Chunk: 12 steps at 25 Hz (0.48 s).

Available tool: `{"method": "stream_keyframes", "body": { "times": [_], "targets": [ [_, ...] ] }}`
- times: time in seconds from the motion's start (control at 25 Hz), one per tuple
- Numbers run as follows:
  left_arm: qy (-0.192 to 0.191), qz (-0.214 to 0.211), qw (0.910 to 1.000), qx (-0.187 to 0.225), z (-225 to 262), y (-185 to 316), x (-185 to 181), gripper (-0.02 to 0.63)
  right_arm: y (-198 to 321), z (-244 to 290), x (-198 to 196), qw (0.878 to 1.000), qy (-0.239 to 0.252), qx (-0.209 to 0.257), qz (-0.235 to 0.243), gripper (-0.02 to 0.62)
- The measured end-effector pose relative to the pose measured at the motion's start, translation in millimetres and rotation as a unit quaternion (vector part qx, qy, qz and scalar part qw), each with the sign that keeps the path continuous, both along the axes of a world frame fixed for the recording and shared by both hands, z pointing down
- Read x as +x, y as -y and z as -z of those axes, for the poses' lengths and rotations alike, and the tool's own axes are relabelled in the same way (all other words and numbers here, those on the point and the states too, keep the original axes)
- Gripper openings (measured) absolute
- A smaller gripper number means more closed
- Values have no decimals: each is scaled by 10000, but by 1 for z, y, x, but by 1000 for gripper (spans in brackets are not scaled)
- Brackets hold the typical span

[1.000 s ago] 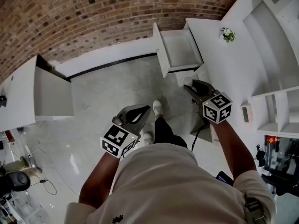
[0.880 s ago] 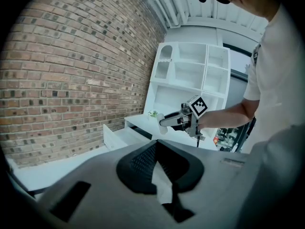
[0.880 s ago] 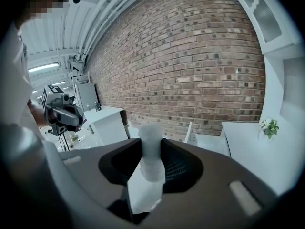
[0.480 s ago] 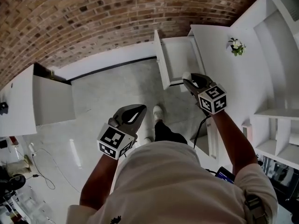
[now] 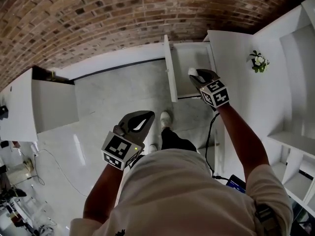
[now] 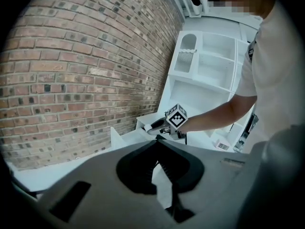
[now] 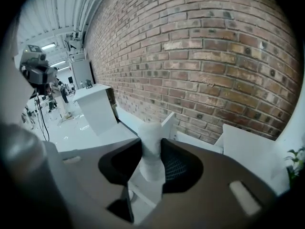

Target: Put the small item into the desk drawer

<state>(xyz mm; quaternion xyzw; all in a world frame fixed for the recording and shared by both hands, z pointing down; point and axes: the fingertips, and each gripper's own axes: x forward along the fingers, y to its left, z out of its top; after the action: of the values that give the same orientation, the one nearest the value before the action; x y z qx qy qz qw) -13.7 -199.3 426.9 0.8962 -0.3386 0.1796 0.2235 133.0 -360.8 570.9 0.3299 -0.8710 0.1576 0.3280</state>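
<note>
Right gripper (image 5: 198, 75) clenched on small white cylindrical item (image 7: 151, 147), pads pressing both its sides; item held over open desk drawer (image 5: 181, 53), near its right side. Left gripper (image 5: 147, 115) empty, jaw tips together, over pale floor (image 5: 113, 97), well apart from drawer

The scene is lit brightly from ceiling strips (image 7: 47, 46); glare is thrown on the glossy floor (image 5: 78, 147), and edges are bowed and darkened.
</note>
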Motion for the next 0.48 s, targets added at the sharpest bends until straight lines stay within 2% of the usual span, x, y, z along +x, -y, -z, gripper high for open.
{"method": "stream_keyframes", "body": {
  "times": [0.48],
  "targets": [
    [94,244,9989,-380,-33,55,13,6,88,-115,0,9971,-614,-407,196,143]
  ]
}}
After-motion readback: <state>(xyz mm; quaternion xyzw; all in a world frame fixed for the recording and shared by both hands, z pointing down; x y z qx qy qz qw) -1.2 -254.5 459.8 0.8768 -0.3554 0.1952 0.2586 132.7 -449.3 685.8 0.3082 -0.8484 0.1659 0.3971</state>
